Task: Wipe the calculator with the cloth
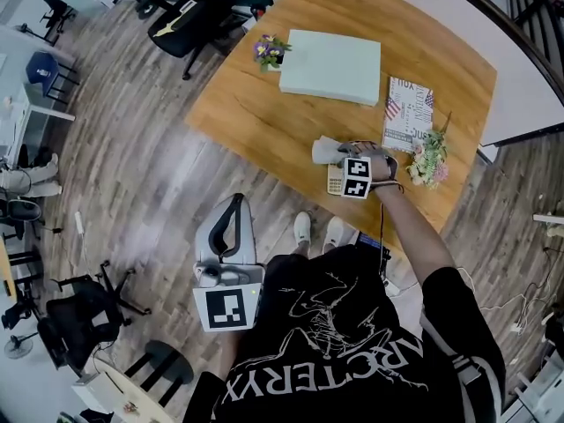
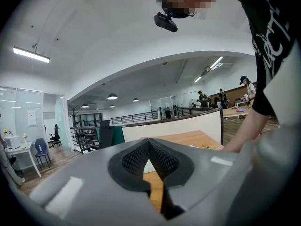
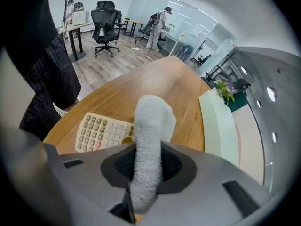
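Observation:
The beige calculator (image 3: 101, 132) lies flat near the front edge of the wooden table (image 1: 264, 122); in the head view the calculator (image 1: 335, 181) pokes out beside the marker cube. My right gripper (image 3: 148, 168) is shut on a rolled grey-white cloth (image 3: 149, 126), which sticks forward out of the jaws just right of and above the calculator. In the head view the right gripper (image 1: 342, 157) holds the cloth (image 1: 325, 151) over the table's front edge. My left gripper (image 2: 148, 144) is shut on nothing, and in the head view the left gripper (image 1: 233, 208) hangs over the floor, off the table.
A pale green flat box (image 1: 330, 64) lies at the table's middle, with a small purple flower pot (image 1: 267, 51) to its left. A printed booklet (image 1: 408, 113) and pink flowers (image 1: 427, 164) sit right of the calculator. Office chairs (image 1: 189, 20) stand on the wooden floor.

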Demonstrator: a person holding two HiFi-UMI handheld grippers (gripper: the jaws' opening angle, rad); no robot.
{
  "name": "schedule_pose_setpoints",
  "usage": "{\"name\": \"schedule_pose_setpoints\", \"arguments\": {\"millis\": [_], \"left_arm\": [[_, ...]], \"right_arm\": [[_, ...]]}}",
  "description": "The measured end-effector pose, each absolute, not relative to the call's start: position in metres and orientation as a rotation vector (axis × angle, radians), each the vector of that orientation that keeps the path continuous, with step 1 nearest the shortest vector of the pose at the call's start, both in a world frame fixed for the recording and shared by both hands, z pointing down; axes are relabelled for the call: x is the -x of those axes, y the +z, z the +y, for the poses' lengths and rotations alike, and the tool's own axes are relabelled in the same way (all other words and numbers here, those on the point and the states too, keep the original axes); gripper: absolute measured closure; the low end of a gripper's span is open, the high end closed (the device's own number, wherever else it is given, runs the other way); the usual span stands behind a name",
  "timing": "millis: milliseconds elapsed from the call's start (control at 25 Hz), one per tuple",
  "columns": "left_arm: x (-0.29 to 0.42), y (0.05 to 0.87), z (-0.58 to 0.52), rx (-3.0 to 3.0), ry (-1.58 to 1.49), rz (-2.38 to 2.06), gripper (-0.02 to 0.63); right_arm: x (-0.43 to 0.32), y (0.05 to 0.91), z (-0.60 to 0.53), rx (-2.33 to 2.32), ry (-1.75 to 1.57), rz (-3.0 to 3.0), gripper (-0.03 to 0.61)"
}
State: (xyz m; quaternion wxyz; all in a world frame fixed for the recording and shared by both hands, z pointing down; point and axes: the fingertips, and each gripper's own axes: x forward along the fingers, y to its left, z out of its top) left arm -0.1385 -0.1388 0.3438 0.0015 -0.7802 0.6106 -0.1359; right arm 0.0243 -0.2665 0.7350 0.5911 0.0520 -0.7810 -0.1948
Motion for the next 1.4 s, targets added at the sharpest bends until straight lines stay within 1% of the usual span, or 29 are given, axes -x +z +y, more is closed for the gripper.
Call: {"name": "schedule_pose_setpoints", "arguments": {"millis": [320,840,1400], "left_arm": [[0.130,0.340,-0.144,2.466,-0.403,1.881,0.604],[0.106,0.339,-0.153,2.541,-0.349,1.764,0.604],[0.102,0.337,-0.165,2.582,-0.291,1.705,0.604]], "right_arm": [[-0.020,0.731,-0.259,-0.115,-0.408,-1.847,0.488],[-0.023,0.730,-0.178,-0.006,-0.411,-1.871,0.488],[-0.026,0.738,-0.125,0.045,-0.353,-1.879,0.488]]}}
